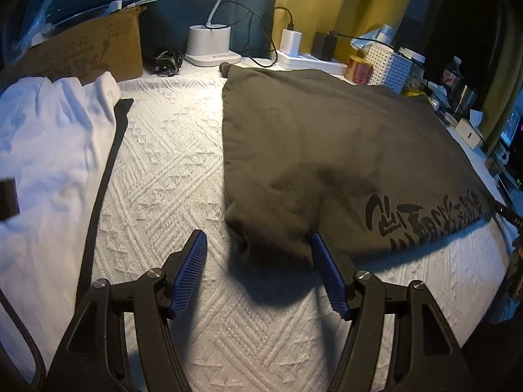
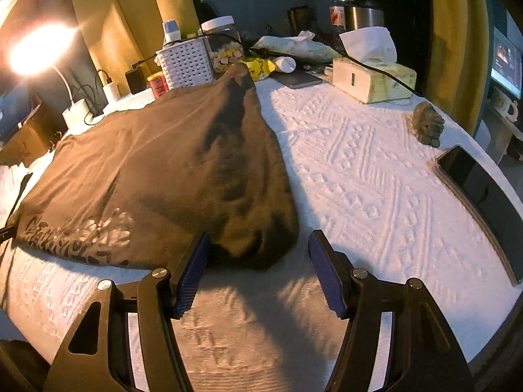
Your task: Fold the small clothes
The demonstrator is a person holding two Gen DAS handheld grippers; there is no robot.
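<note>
Your left gripper [image 1: 260, 243] hangs with its jaws parted over the near left corner of the dark olive garment [image 1: 327, 150], its right pad at the cloth's edge and its left pad over bare bedspread [image 1: 170, 163]; nothing is pinched. Your right gripper [image 2: 260, 243] sits the same way at the near right corner, jaws apart and gripping nothing, its left pad touching or just short of the fabric, I cannot tell which.

That garment lies spread flat in the middle, printed lettering [image 1: 425, 212] along its near hem, with a white garment [image 1: 49, 150] off to the left.

Judging from here, the main risk is a shallow bite: if you close with only one pad over cloth, you may catch a single layer, or the bedspread's raised weave with it, and the fold would drag crooked. Uneven grips could also skew the hem.

How many layers the bunched corners hold is hard to read in the shadow beneath the jaws. The far edge runs up among the basket [image 2: 186, 62] and the chargers [image 1: 291, 42], where clutter hides it.
</note>
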